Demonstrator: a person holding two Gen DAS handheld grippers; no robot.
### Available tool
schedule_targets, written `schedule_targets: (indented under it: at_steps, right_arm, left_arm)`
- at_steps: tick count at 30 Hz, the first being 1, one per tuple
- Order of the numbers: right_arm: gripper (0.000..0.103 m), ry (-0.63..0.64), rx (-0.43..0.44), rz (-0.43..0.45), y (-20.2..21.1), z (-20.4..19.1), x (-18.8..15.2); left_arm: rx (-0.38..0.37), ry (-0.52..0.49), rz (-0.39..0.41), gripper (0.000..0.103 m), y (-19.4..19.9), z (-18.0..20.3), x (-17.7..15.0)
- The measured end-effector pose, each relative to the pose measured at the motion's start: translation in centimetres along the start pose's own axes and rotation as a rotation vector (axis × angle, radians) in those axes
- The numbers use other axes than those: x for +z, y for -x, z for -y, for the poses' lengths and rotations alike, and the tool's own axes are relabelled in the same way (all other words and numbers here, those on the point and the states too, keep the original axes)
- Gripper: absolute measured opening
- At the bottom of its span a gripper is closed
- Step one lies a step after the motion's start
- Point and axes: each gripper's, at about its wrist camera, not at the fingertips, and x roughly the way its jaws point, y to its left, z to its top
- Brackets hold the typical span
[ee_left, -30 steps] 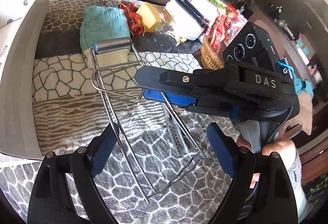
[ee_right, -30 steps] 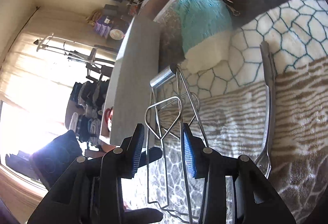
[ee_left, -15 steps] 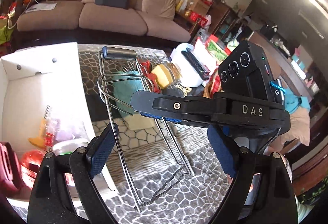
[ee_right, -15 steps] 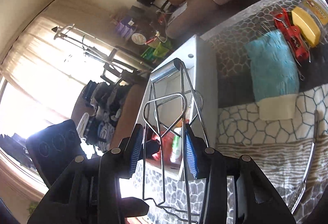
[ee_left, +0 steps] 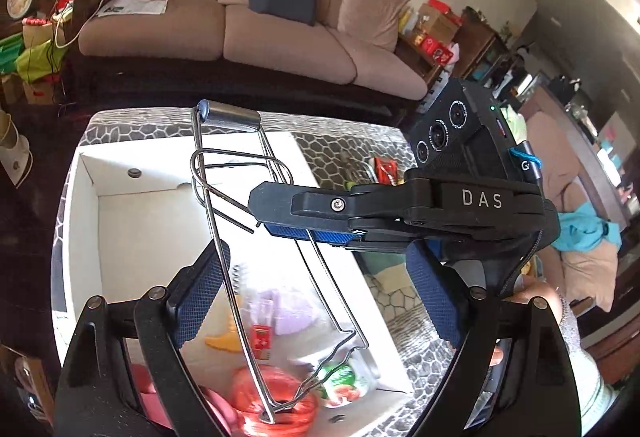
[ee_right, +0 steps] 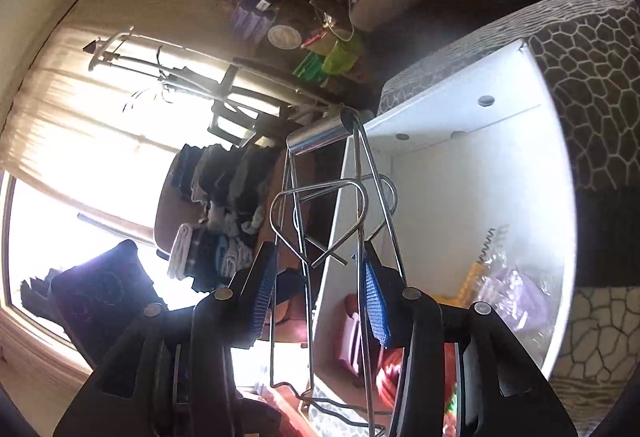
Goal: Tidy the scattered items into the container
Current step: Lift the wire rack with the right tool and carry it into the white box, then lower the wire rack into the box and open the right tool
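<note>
Wire rack (ee_left: 256, 237) now above cluttered white box (ee_left: 80, 221)

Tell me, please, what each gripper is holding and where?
The right gripper holds the wire plate lifter by its side wires; the left gripper is open, holding nothing.

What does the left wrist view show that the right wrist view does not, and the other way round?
Only the left wrist view: the sofa, the red coil, the open fingers of the left gripper, and the right gripper seen side-on. Only the right wrist view: the bright window and a pile of folded clothes. Both: the wire tongs, clamped in the right gripper over the white box, which already holds items.
</note>
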Motion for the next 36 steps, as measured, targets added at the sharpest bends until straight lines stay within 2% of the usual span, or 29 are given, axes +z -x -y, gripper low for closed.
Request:
schedule_targets:
  at_steps: [7,14,16,19,23,30,34,36]
  right_arm:
    - [0.044,-0.125,0.035,-0.068,-8.9,4.2,2.7]
    - [0.046,-0.178,-0.049,-0.131,-14.3,9.0,3.8]
    - [0.046,-0.198,-0.079,-0.143,-15.2,10.3,4.0]
    - [0.046,-0.222,-0.096,-0.150,-16.2,11.8,4.3]
    - [0.047,-0.248,-0.111,-0.155,-16.9,13.3,4.1]
    - [0.049,-0.209,-0.214,-0.190,-17.5,14.0,3.8]
    - [0.050,-0.181,-0.242,-0.174,-16.3,13.5,4.1]
    - [0.052,-0.148,-0.287,-0.172,-15.4,12.9,4.1]
  left_arm:
    - [0.045,0.060,-0.075,0.088,-3.7,-9.0,0.4]
    - [0.099,0.062,-0.161,0.088,-9.2,-12.7,-0.9]
    - [0.123,0.061,-0.194,0.089,-10.7,-13.3,-1.0]
    - [0.168,0.072,-0.272,0.099,-13.1,-14.0,-1.0]
    - [0.215,0.096,-0.336,0.099,-15.3,-14.9,-1.5]
    - [0.225,0.115,-0.320,0.099,-15.4,-14.6,-2.3]
    - [0.227,0.101,-0.317,0.099,-14.4,-13.6,-2.6]
    - [0.220,0.094,-0.298,0.099,-13.2,-12.8,-2.4]
